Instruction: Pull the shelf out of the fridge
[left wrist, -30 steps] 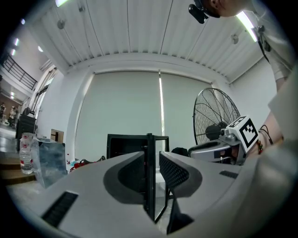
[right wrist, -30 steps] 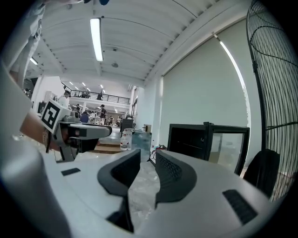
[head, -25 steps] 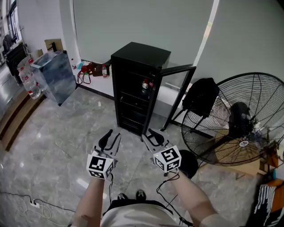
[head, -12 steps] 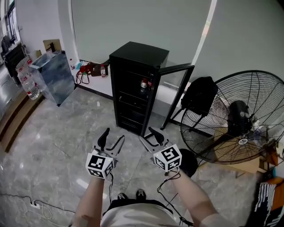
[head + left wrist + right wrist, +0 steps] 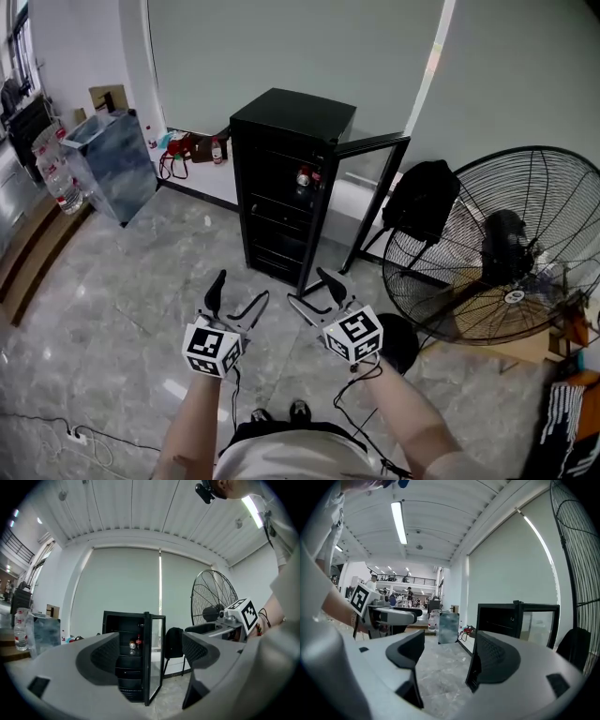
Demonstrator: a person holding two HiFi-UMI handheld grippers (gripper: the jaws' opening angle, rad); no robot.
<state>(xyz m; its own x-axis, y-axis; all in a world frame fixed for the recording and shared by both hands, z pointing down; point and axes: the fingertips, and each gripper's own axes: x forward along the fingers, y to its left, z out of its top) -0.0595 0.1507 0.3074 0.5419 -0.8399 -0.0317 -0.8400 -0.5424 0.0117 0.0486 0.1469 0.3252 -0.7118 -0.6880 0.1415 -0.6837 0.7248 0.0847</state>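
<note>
Shelf (image 5: 278,217): sitting inside the open fridge (image 5: 291,122), well ahead of me.
Left tongs (image 5: 238,292): just been opening, grasping nothing.
Right tongs (image 5: 310,290): just been opening, empty.
Handling: I am judging it stiff, light; front edge offering the hold.

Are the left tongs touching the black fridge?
Apart. Head view: bare floor lies between the fridge and the left tongs, whose jaws have just been opening, empty.
</note>
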